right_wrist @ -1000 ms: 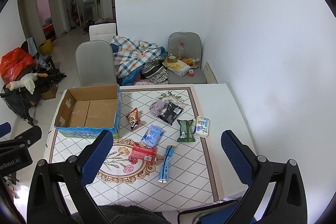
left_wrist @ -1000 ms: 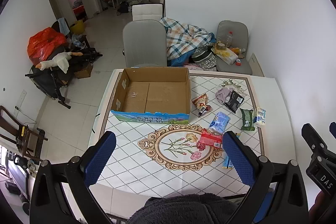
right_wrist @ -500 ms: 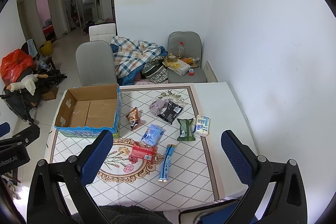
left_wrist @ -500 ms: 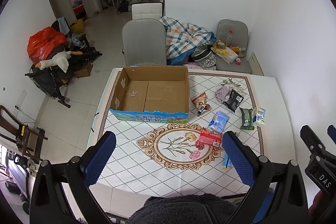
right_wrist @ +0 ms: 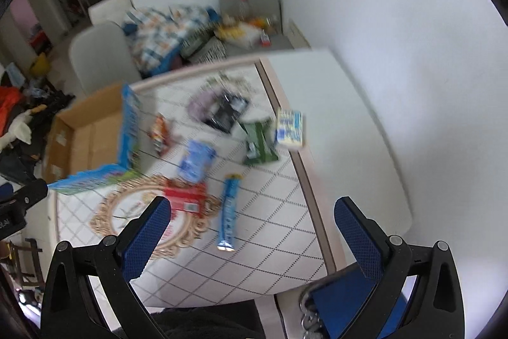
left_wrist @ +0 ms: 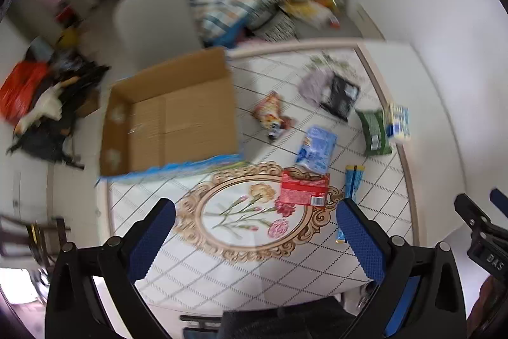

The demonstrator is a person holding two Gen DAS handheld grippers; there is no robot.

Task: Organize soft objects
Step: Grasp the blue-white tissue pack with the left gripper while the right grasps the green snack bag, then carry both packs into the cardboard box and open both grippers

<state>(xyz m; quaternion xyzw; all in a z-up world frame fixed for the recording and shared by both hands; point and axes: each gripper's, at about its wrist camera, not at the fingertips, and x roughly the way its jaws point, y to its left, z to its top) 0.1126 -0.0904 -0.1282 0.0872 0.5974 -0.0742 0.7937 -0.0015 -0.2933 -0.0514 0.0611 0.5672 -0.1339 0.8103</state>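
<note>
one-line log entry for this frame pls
phase: approach | left gripper: open, empty, above table | right gripper: open, empty | box: empty | packets: loose right of box, red packet nearest | views blurred

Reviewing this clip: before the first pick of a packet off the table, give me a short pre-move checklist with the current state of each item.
1. Left gripper open and holding nothing: ok.
2. Right gripper open and holding nothing: ok.
3. Cardboard box open on top, floor bare, ready to receive: ok.
4. Nearest targets unobstructed: red packet lies flat on the table, the light blue packet overlapping its far edge; long blue stick packet lies apart from the others: ok.
5. Image sharpness for aiming: both wrist views are motion-blurred: not ok.
6. Purple soft item beside the black packet, whether they overlap: cannot tell.
</note>
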